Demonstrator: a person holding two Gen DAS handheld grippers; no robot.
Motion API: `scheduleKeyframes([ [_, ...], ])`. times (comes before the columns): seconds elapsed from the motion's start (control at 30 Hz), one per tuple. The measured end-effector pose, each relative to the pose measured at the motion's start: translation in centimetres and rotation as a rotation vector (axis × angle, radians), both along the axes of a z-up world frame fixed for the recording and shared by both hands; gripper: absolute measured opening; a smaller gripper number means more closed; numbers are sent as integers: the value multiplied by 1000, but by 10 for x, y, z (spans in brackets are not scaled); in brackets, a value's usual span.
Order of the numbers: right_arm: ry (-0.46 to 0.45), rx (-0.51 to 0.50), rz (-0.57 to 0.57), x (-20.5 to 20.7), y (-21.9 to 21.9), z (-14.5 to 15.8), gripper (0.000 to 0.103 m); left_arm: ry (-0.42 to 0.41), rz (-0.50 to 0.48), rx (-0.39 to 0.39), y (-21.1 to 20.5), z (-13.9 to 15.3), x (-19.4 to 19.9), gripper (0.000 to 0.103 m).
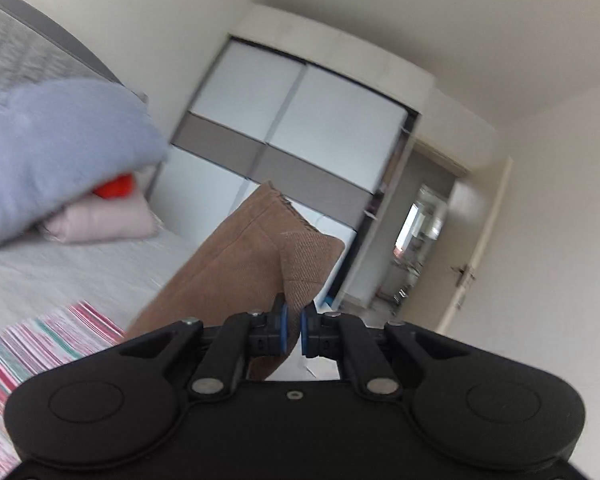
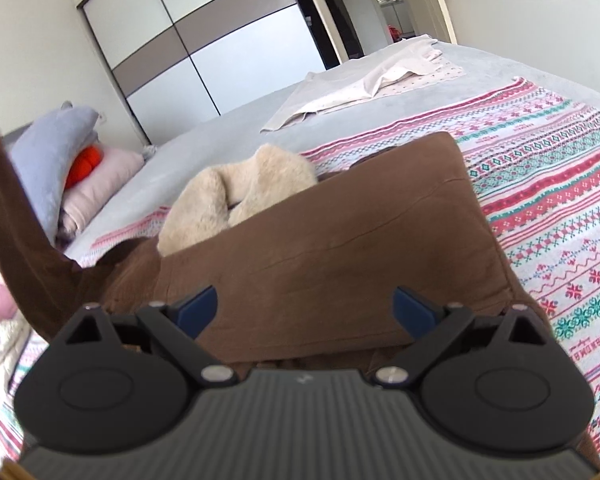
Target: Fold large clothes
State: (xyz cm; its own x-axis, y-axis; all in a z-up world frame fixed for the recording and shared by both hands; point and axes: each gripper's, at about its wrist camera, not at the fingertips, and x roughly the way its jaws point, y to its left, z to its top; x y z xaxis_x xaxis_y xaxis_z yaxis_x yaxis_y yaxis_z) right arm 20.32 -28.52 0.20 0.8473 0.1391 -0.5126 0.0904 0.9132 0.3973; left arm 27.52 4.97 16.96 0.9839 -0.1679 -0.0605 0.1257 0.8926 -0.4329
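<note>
A large brown coat (image 2: 340, 248) with a cream fleece lining (image 2: 236, 192) lies partly folded on a patterned blanket (image 2: 560, 184) on the bed. My left gripper (image 1: 294, 330) is shut on a part of the brown coat (image 1: 236, 264) and holds it lifted above the bed; that lifted part also shows at the left edge of the right wrist view (image 2: 16, 216). My right gripper (image 2: 306, 306) is open and empty, its blue pads (image 2: 198, 306) spread wide just above the folded coat.
Pillows, blue (image 2: 48, 156) and pink with an orange item (image 2: 86, 164), lie at the bed's head. A pale cloth (image 2: 364, 84) lies on the grey sheet (image 2: 220, 136). A sliding-door wardrobe (image 1: 300, 128) and an open door (image 1: 472, 248) stand beyond the bed.
</note>
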Motion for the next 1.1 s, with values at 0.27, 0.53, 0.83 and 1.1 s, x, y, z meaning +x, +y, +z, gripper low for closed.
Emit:
scheduleKeyframes([
  [0.27, -38, 36, -8, -4, -22, -2, 97, 179, -218, 71, -118, -91, 19, 7],
  [0.53, -19, 78, -61, -3, -41, -11, 98, 420, -600, 134, -147, -166, 19, 56],
  [0.83, -34, 250, 11, 17, -30, -17, 82, 301, -402, 250, -22, -138, 30, 68],
  [1.1, 36, 309, 43, 63, 2, -47, 49, 376, -122, 192, 92, -181, 66, 39],
])
